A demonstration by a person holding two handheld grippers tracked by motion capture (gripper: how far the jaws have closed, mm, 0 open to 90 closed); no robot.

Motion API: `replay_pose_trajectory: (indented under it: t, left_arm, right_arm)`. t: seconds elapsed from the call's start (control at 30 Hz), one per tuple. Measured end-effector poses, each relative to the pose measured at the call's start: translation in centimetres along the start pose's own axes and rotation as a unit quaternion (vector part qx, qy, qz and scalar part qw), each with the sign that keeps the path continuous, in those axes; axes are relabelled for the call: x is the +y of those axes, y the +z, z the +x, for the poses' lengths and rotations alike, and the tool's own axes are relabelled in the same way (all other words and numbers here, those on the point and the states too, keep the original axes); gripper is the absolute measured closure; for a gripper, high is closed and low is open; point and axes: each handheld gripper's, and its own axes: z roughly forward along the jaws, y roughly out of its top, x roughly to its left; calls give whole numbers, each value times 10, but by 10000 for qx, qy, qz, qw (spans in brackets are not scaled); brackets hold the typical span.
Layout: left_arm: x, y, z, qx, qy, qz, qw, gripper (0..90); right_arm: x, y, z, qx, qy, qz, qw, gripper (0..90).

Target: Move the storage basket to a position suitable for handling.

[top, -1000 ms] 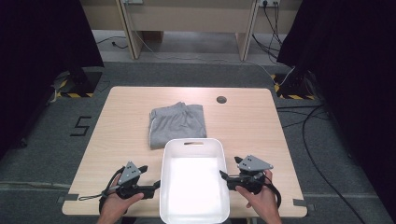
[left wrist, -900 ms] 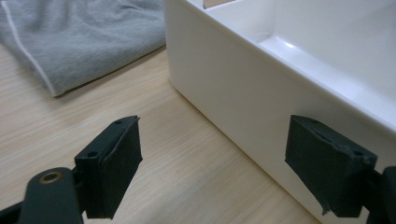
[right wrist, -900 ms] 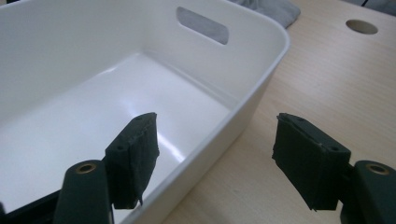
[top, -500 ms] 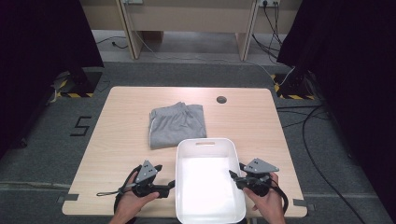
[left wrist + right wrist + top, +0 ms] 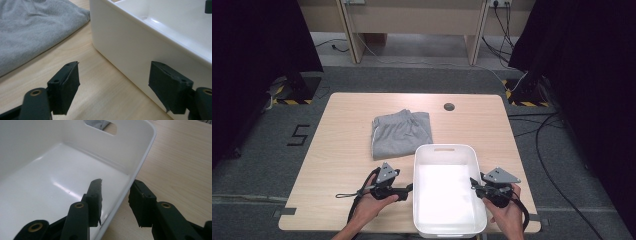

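While the white plastic bin (image 5: 447,192) is sitting at the bench (image 5: 337,145) front edge, I am straddling its stiff, light, slippery right rim with the right hand-held gripper (image 5: 115,195), jaws unclosed; the left hand-held gripper (image 5: 113,82) is gaping alongside.

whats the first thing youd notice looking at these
A big empty white plastic bin sits at the table's near edge, its right wall between the jaws of the right gripper. The left gripper is open beside the bin's left wall. Folded grey shorts lie just behind the bin.
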Motion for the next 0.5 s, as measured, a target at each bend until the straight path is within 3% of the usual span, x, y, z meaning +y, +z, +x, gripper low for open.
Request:
replay_pose_trajectory:
  t: [0.1,0.2,0.37,0.5]
  left_arm:
    - [5,6,1,45,25,-19,10000,278]
    - [11,18,5,2,-78,-10,10000,284]
    - [18,28,6,-8,-103,26,9999,291]
    - [26,41,5,7,-97,40,9999,292]
  right_arm:
    - [1,3,-5,-12,80,-35,10000,633]
    - [1,6,-15,-28,194,-85,9998,634]
    - [1,6,-21,-109,230,-55,9997,633]
    - [1,8,-32,-164,296,-108,9994,645]
